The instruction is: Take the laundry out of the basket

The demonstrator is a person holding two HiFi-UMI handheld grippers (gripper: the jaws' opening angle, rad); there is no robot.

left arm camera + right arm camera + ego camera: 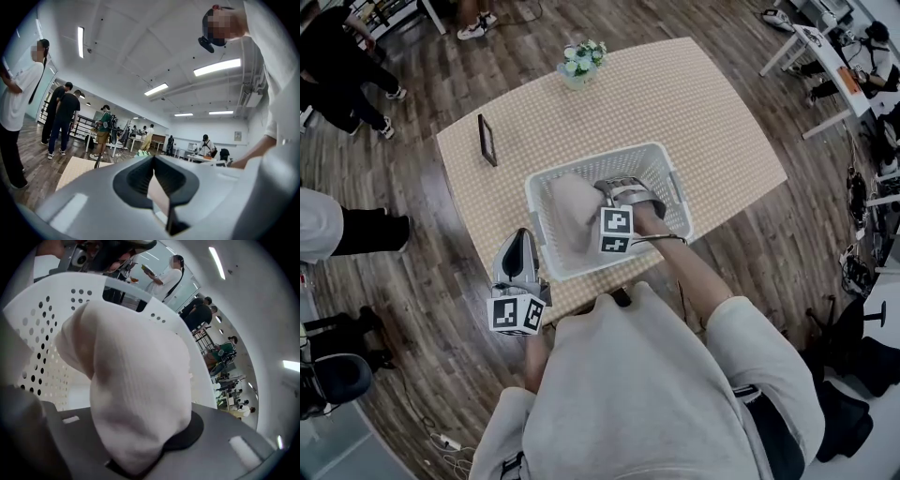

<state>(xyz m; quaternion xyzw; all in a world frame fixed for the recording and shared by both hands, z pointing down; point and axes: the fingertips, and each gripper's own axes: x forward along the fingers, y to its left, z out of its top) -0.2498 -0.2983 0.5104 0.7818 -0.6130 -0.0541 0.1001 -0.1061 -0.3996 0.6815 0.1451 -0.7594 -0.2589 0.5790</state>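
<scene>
Standing right by the counter [712,112] here, the one with the tiny checked cloth over it. A white plastic basket [540,202] sits on it, a rounded rectangle with walls punched full of little holes. The laundry [572,214] is inside, a pale cream piece with a fine ribbed knit, soft and bunched into a tall lump toward the basket's left side. The right gripper [605,192] is down in the basket, fingers pinching that fabric. The left gripper [519,242] hangs at the near counter edge, tipped upward, fingers pressed together on nothing.
</scene>
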